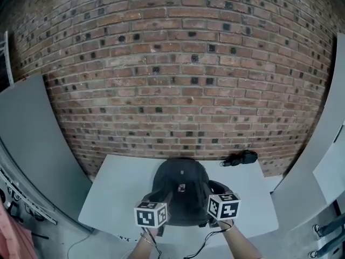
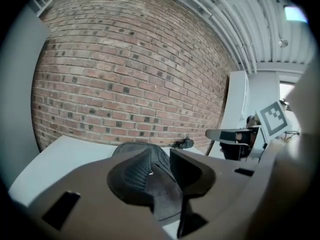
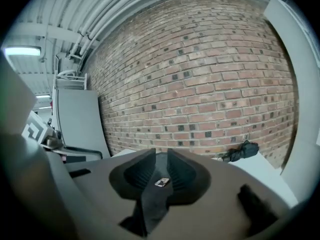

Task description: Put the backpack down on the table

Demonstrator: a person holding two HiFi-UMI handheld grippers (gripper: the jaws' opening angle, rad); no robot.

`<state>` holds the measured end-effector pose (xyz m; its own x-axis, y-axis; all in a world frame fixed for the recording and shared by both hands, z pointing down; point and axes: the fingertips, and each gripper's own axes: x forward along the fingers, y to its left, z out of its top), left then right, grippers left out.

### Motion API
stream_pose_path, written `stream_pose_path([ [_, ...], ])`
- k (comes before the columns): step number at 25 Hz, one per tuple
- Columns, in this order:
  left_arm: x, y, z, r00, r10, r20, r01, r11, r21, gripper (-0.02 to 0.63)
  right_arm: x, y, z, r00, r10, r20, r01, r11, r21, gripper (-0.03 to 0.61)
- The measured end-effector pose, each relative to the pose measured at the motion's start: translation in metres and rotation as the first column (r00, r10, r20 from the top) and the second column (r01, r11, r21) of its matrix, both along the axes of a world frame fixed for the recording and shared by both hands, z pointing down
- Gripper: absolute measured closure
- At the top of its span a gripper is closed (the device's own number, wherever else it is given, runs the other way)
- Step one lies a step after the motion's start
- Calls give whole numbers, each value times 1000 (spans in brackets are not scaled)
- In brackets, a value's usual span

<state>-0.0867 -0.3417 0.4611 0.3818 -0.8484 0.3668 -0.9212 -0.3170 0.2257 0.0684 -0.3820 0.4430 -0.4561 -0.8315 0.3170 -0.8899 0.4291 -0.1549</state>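
A black backpack (image 1: 180, 190) lies on the pale grey table (image 1: 118, 188), its rounded top toward the brick wall. Both grippers hover at its near end, over the table's front edge. My left gripper (image 1: 160, 203) is at the backpack's near left corner, my right gripper (image 1: 212, 199) at its near right corner. In the left gripper view the jaws (image 2: 162, 164) stand apart with a gap, and the backpack (image 2: 137, 148) shows beyond them. The right gripper's jaws (image 3: 160, 166) leave a narrow gap, through which the backpack (image 3: 157, 196) and a small label show. Neither gripper holds anything.
A small black bundle (image 1: 241, 158) lies at the table's far right corner, near the brick wall (image 1: 178, 63). Grey panels (image 1: 27, 139) stand to the left and right of the table. A dark cable (image 1: 202, 248) hangs below the front edge.
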Motion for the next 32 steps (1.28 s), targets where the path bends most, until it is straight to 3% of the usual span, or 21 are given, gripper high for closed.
stream_pose_path([
  [6, 6, 32, -8, 1000, -15, 2, 15, 999, 43, 532, -7, 36, 4, 1000, 12, 23, -12, 1000, -9, 508],
  [14, 11, 59, -4, 1000, 7, -15, -6, 999, 44, 577, -4, 71, 17, 999, 43, 11, -43, 999, -6, 525],
  [24, 15, 60, 12, 999, -2, 33, 2, 1000, -3, 591, -13, 87, 26, 994, 39, -102, -37, 999, 21, 538],
  [32, 8, 55, 11, 999, -18, 41, 18, 1000, -2, 591, -6, 84, 22, 994, 69, -80, -69, 998, 5, 548],
])
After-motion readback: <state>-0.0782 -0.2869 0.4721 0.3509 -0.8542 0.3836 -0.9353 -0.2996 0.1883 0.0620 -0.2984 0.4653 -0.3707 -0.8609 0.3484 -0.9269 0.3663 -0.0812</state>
